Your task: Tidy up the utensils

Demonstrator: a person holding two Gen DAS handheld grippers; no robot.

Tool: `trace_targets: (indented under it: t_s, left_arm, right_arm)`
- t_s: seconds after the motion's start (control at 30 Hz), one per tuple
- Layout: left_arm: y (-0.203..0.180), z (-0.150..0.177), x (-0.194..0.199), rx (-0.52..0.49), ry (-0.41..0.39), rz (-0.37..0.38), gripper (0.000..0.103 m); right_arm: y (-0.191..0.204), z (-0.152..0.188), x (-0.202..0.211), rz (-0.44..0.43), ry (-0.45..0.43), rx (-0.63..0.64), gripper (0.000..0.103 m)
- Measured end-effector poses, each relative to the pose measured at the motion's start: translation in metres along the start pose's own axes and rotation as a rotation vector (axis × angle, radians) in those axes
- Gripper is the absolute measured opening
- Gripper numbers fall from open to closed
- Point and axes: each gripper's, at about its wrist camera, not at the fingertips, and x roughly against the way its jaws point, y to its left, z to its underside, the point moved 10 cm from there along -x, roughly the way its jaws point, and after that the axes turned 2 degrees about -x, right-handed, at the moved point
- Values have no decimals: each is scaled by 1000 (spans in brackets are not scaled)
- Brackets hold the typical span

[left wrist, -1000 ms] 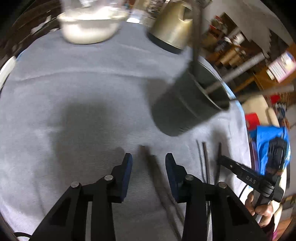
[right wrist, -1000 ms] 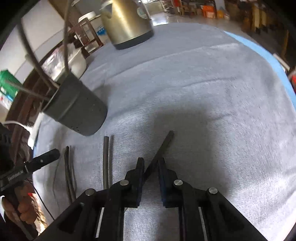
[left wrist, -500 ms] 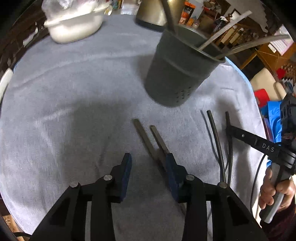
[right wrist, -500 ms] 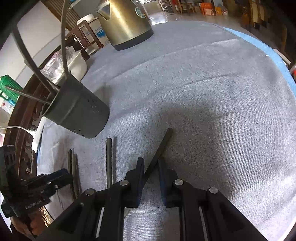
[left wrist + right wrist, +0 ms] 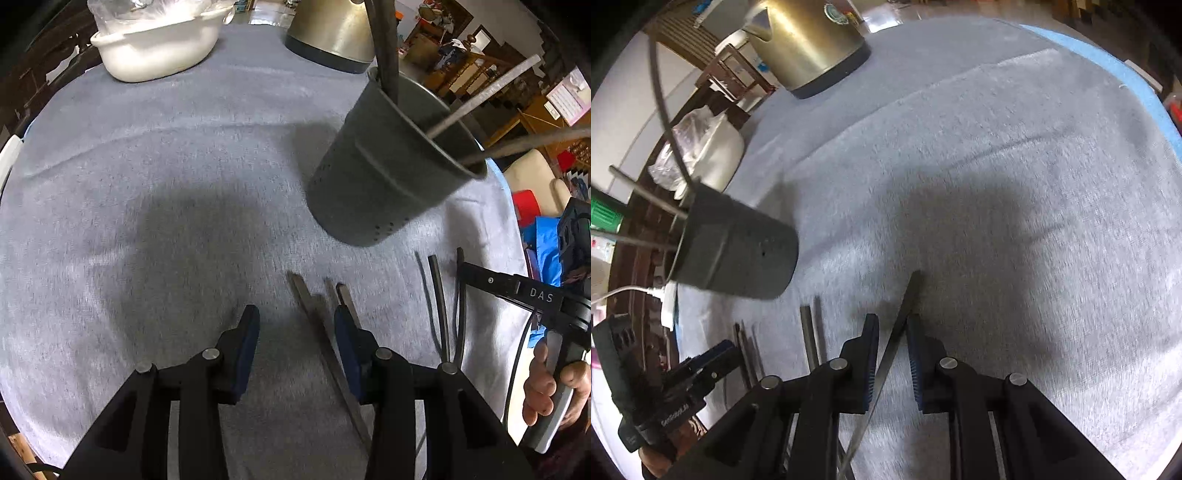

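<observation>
Holder (image 5: 391, 173) nearer now; flat utensil (image 5: 903, 317) lengthwise between right tongs (image 5: 892, 365) (tip away).

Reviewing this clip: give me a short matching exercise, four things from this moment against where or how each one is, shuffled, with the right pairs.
Things:
1. right gripper
2. left gripper
3. grey holder
4. white bowl

States:
A. stands on the cloth with utensil handles sticking out
B. at the far edge, beside the brass kettle
C. jaws apart, nothing between them
D. jaws close around a flat utensil handle

Pairs: 1-D, 2-C, 3-A, 4-B
</observation>
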Motion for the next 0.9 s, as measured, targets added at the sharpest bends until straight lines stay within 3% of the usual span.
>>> trace_targets:
  t_s: [0.07, 0.17, 0.2, 0.27, 0.43, 0.9]
  left_arm:
    - [-2, -4, -1, -10, 6, -12, 40]
    - [-7, -9, -6, -26, 10, -35, 17]
    - [-9, -11, -9, -25, 13, -37, 13]
    - [-11, -13, -11, -3, 18, -15, 10]
    - [-4, -15, 6, 28, -37, -1, 6]
    - [-12, -35, 152, 22, -399, 20, 6]
  right_arm:
    - [4, -2, -2, 39, 7, 17, 19]
    - [13, -3, -5, 98, -4, 75, 18]
    - [16, -4, -6, 118, -13, 105, 11]
    - [21, -3, -7, 137, -30, 156, 10]
    - [34, 7, 5, 68, -87, 211, 7]
    - [97, 26, 127, -157, -395, 392, 7]
